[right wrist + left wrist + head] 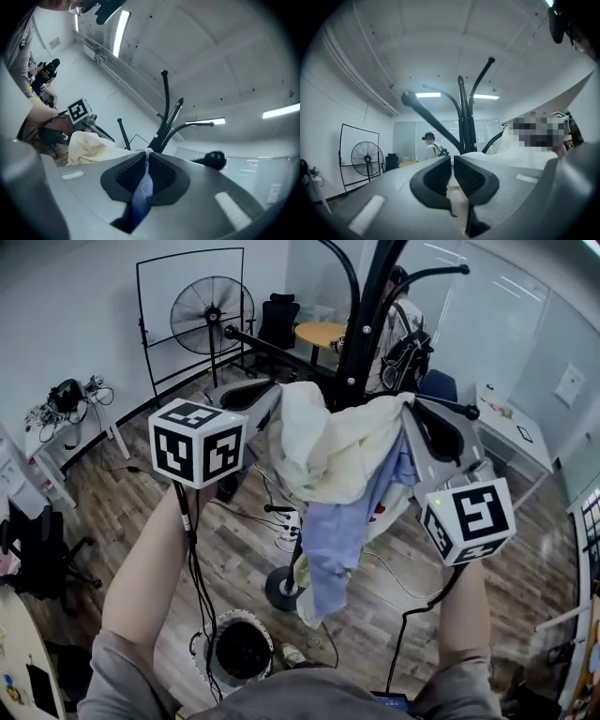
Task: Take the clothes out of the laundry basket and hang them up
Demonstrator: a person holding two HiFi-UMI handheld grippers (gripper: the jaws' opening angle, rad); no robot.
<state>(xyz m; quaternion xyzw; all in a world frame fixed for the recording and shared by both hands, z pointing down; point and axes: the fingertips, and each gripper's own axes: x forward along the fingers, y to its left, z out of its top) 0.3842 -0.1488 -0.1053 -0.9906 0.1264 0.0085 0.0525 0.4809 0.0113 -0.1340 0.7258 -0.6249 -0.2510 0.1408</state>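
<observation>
Two garments I hold high to reach the arms: L gripper (265, 397) shut tight on cream garment (328, 451) top edge, blue garment (328, 540) hanging beneath, R gripper (419, 416) pinching it, coat rack (364, 334) pole just behind.

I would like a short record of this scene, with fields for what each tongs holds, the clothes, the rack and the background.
left tongs: shut on the cream garment
right tongs: shut on the blue garment
clothes: held in the air between the two tongs, cream on top, blue hanging below
coat rack: black, just behind the clothes
background: standing fan, wooden floor
</observation>
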